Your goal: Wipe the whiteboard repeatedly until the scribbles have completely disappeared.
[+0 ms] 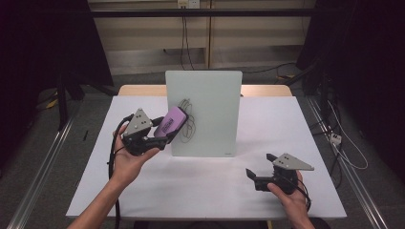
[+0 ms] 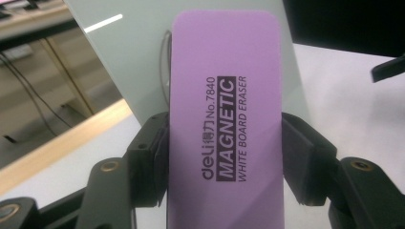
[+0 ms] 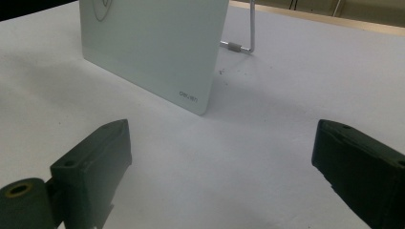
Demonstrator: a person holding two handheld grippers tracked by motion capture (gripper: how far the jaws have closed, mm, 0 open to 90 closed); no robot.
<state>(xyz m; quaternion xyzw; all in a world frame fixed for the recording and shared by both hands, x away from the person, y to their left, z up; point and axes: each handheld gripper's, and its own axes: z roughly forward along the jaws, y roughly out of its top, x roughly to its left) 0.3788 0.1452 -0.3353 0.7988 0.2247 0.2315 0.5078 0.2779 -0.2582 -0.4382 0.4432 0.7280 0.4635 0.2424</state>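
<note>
High view: left gripper (image 1: pixel 165 135) sits left of centre in the frame, held up off the table (image 1: pixel 205 191) in the person's left hand (image 1: pixel 125 160). Its jaws are clamped on a purple eraser (image 1: pixel 172 121), one pad on each long edge. The eraser's far end lies against the left part of the whiteboard (image 1: pixel 210 109), over a dark scribble (image 1: pixel 187 125) drawn there. The board stands upright at centre frame, leaning back a little.

Left gripper view: eraser (image 2: pixel 224 124) runs from bottom centre to the top of the frame, printed face toward the camera, text reading "MAGNETIC WHITE BOARD ERASER". Both black pads press its sides low in the frame. Whiteboard (image 2: pixel 143 62) behind it at upper left; a bit of the scribble (image 2: pixel 165 62) shows beside the eraser's left edge.

Right gripper (image 1: pixel 258 175): lower right of the high view, in the right hand (image 1: pixel 289 198), low over the table and well apart from the board. Jaws spread wide, nothing between them.

Right gripper view: the two jaws stand at the lower left and lower right corners with bare table (image 3: pixel 215 162) between. The board's lower corner (image 3: pixel 157 52) and its wire stand (image 3: pixel 243 33) are at the upper centre.
</note>
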